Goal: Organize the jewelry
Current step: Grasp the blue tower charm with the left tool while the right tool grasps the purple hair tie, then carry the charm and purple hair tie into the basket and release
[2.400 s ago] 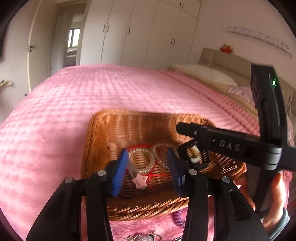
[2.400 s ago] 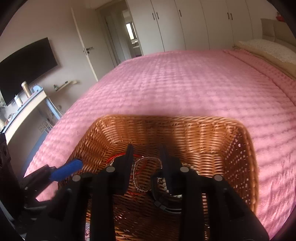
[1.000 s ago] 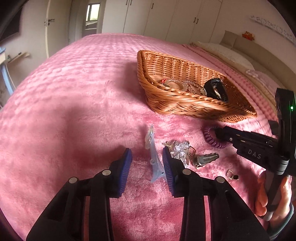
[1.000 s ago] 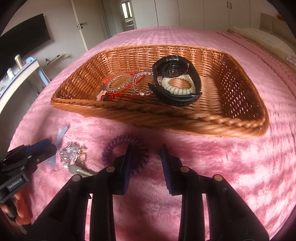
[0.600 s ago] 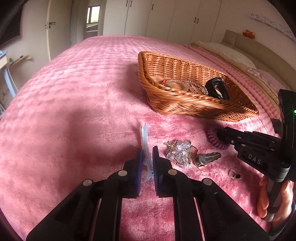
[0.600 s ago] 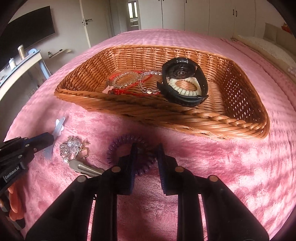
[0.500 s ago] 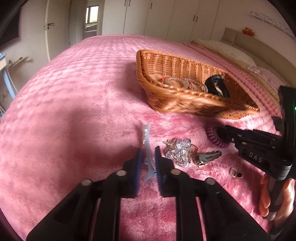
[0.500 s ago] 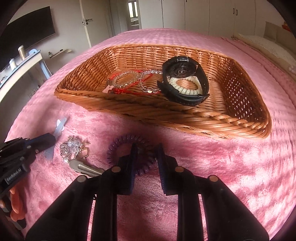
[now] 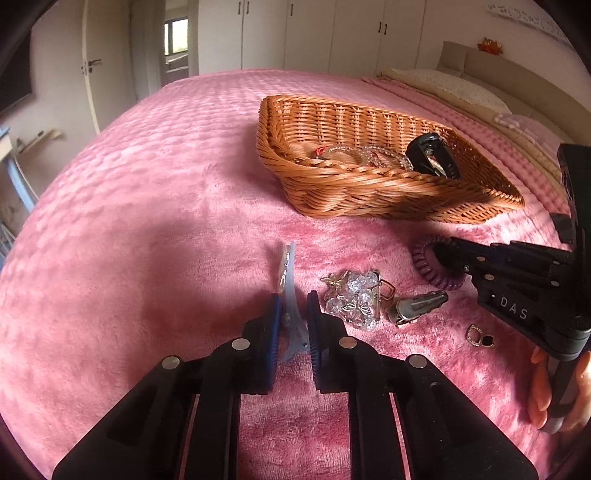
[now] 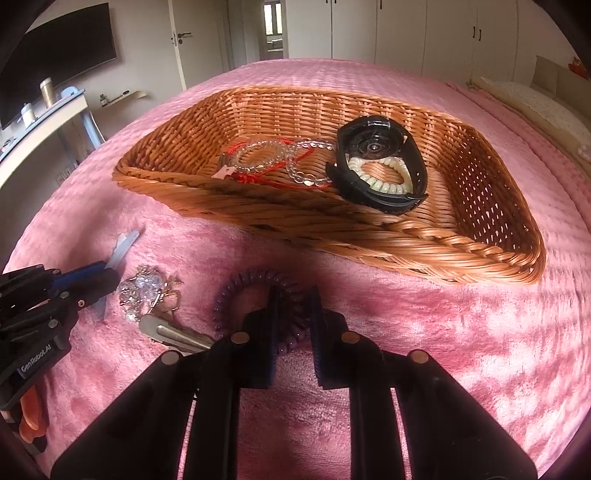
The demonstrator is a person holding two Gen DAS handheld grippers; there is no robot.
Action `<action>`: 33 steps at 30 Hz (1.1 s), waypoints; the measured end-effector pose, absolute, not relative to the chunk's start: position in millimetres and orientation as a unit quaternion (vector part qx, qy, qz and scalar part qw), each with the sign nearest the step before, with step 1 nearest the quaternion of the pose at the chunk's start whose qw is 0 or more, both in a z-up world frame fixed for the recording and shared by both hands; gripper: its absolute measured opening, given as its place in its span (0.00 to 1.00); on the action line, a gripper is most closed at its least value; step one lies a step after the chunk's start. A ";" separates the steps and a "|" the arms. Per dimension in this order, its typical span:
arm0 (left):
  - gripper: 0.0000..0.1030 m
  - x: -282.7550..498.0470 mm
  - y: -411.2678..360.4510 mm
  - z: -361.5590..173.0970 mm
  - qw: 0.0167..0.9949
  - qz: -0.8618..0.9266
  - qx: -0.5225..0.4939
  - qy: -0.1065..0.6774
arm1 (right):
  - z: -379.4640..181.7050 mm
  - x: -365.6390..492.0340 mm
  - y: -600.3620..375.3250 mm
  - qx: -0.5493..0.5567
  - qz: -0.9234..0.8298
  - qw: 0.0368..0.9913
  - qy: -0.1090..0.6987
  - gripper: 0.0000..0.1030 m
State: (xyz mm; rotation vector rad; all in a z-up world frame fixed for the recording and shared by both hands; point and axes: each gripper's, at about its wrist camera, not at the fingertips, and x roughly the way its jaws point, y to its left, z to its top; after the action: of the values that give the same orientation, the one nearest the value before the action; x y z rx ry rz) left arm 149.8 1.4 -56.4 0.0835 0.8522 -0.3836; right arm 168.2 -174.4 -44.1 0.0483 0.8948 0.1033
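A wicker basket (image 9: 369, 195) (image 10: 424, 243) on the pink bedspread holds bead bracelets (image 10: 273, 158), a red cord and a black watch (image 10: 380, 166) (image 9: 432, 155). My left gripper (image 9: 293, 314) is shut on a pale blue hair clip (image 9: 288, 273), which also shows in the right wrist view (image 10: 122, 247). My right gripper (image 10: 291, 310) is shut on a purple spiral hair tie (image 10: 255, 284) (image 9: 424, 266). Beside them lie a crystal brooch (image 9: 354, 295) (image 10: 144, 288), a silver clip (image 9: 417, 306) (image 10: 173, 332) and a small earring (image 9: 480, 338).
The pink bedspread (image 9: 147, 184) stretches to the left and behind the basket. White wardrobes (image 9: 332, 33) and a door (image 9: 92, 74) stand beyond the bed. A desk (image 10: 48, 114) with a TV (image 10: 55, 55) above it is at the left. Pillows (image 9: 450, 88) lie at the far right.
Both grippers left the basket and came down to the bedspread in front of it. The left gripper closed on the hair clip; the right gripper closed on the hair tie.
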 end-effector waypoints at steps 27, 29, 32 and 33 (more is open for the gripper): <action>0.09 141.4 8.5 -41.6 0.906 -0.208 0.007 0.370 | -17.2 135.6 -190.0 0.070 0.105 0.926 0.357 0.09; 0.09 140.3 9.0 -39.9 0.907 -0.209 0.005 0.365 | -12.6 130.6 -189.8 0.072 0.116 0.929 0.343 0.09; 0.09 137.2 9.9 -35.3 0.912 -0.211 0.002 0.352 | -4.5 123.1 -188.7 0.074 0.127 0.936 0.320 0.09; 0.09 136.3 10.3 -33.9 0.913 -0.212 0.001 0.348 | -1.7 120.3 -188.7 0.075 0.132 0.938 0.311 0.09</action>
State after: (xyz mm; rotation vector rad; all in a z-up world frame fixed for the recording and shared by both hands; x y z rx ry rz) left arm 136.3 10.3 -33.9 0.0022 0.7179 -0.4372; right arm 120.3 -188.7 -1.7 0.1529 0.6362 0.2699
